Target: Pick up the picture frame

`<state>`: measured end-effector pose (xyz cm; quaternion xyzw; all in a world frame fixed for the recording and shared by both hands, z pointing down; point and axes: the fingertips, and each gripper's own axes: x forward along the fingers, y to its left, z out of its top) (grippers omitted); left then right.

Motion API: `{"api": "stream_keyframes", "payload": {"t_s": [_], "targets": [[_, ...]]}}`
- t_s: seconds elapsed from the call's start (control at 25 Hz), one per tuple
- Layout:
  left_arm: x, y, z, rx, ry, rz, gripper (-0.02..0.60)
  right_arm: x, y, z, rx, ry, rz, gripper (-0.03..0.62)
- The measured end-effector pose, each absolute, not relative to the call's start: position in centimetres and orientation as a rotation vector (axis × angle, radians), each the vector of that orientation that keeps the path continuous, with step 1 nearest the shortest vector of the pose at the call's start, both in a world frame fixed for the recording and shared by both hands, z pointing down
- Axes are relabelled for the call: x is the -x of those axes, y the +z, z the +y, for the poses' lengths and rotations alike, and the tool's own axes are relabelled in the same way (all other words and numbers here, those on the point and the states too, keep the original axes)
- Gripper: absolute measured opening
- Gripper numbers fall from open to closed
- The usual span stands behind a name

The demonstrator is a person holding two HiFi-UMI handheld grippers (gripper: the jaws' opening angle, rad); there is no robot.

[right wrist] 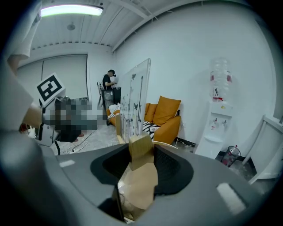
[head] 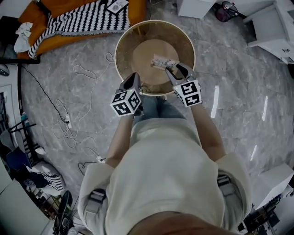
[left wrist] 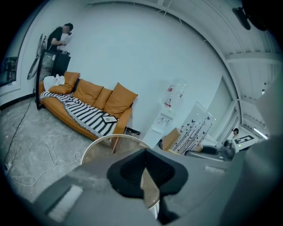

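We log the right gripper [head: 174, 69] clamped on the picture frame [right wrist: 140, 154] above the round table [head: 123, 46]. The left gripper [left wrist: 143, 176] has its jaws together and holds nothing.

Orange sofa [head: 136, 13] with striped blanket [head: 82, 20] beyond round table [head: 125, 42].

In the head view, both forearms reach from the torso toward frame centre. Left gripper [head: 133, 76], centre-left: 2 jaws together, nothing between. Right gripper [head: 177, 68], centre-right: 2 jaws clamped on picture frame [right wrist: 140, 154].
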<state>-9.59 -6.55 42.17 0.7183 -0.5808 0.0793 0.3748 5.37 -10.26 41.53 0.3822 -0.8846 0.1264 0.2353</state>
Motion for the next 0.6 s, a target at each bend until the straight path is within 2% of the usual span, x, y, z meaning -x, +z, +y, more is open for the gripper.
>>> {"api": "stream_keyframes", "payload": {"t_s": [0.6], "targets": [[9.2,37.1,-7.8,-1.894,0.148,-1.532,0.0,-6.6,36.9,-10.0,-1.071,0.313,-2.469,0.173]]}}
